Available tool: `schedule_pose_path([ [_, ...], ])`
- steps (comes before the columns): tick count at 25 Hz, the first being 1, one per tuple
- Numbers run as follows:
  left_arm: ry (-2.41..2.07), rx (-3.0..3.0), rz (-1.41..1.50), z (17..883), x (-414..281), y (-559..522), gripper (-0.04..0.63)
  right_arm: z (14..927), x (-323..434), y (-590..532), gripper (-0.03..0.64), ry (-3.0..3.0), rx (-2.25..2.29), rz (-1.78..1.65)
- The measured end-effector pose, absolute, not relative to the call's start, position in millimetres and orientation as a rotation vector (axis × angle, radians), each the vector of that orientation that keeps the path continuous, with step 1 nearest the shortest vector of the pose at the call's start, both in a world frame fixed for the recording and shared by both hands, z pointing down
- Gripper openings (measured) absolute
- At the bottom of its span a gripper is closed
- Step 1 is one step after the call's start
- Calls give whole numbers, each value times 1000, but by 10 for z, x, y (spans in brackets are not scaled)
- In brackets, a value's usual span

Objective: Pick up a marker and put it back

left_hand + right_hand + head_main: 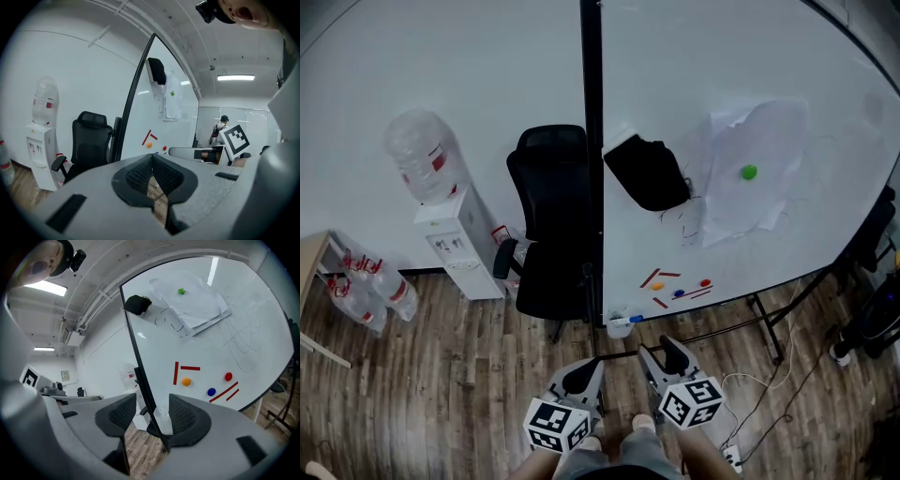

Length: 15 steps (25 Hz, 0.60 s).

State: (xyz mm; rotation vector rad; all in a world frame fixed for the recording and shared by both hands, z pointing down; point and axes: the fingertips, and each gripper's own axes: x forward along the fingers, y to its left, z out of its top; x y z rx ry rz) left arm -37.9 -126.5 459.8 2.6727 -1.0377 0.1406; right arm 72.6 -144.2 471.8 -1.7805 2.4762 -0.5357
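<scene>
near the whiteboard (pixel 675 75) edge, right hand-held gripper (pixel 661 352) gapes empty.

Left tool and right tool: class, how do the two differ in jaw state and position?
The left tool has its jaws pressed together; the right tool has its jaws apart. In the head view, the left tool sits nearer the bottom edge than the right tool. Neither tool holds anything.

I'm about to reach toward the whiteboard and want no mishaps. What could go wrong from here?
The right claw, open, points straight at the board's black frame; pushing ahead could hit it or knock the small cup. The left claw is shut, so it cannot take anything yet. Cables lie near the feet: a trip risk.
</scene>
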Motion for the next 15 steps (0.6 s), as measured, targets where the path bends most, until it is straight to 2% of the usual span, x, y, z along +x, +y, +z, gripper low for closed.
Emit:
schedule_pose_path([
  [15, -1286, 2548, 135, 4626, -491, -1525, 8, 5242, 752, -2137, 192, 2633, -1664, -700],
])
